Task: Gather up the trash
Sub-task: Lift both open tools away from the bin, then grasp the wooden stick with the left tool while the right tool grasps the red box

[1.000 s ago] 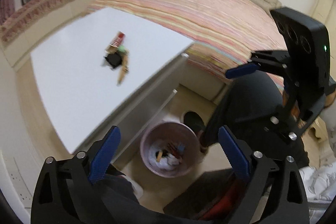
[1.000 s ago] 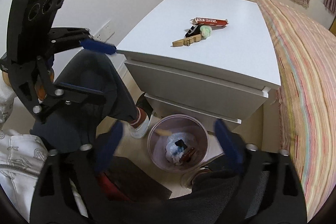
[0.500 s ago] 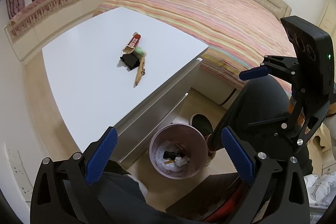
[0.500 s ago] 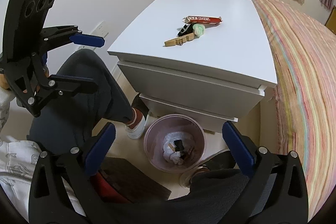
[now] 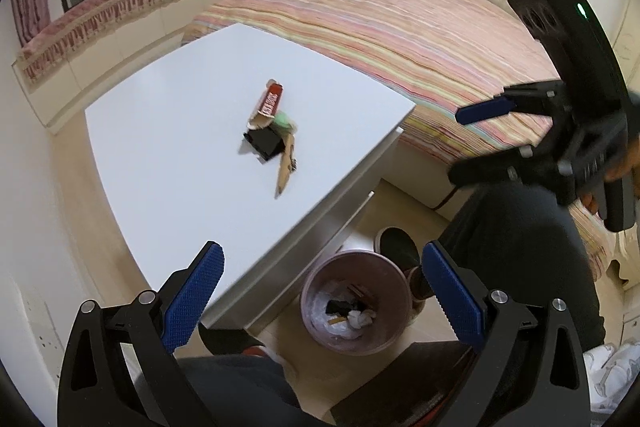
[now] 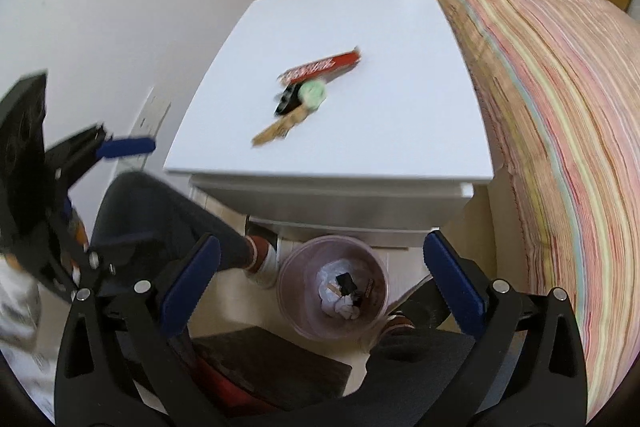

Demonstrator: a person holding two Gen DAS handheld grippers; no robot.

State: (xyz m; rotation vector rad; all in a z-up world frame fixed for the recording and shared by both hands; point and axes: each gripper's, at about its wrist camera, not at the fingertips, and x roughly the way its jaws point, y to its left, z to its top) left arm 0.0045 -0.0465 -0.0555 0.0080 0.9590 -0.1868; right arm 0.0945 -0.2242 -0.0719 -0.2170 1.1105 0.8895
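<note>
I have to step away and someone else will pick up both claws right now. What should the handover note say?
Left claw: open, empty, above the nightstand's near corner.
Right claw: open, empty, above the bin.
Left to collect, bunched together on the white nightstand: red wrapper, green wad, black piece, wooden clothespin.
Pink bin stands on the floor in front of the nightstand and already holds white paper, dark scraps and a wooden bit.
To do: grab each of the four items and drop them into the bin.
</note>
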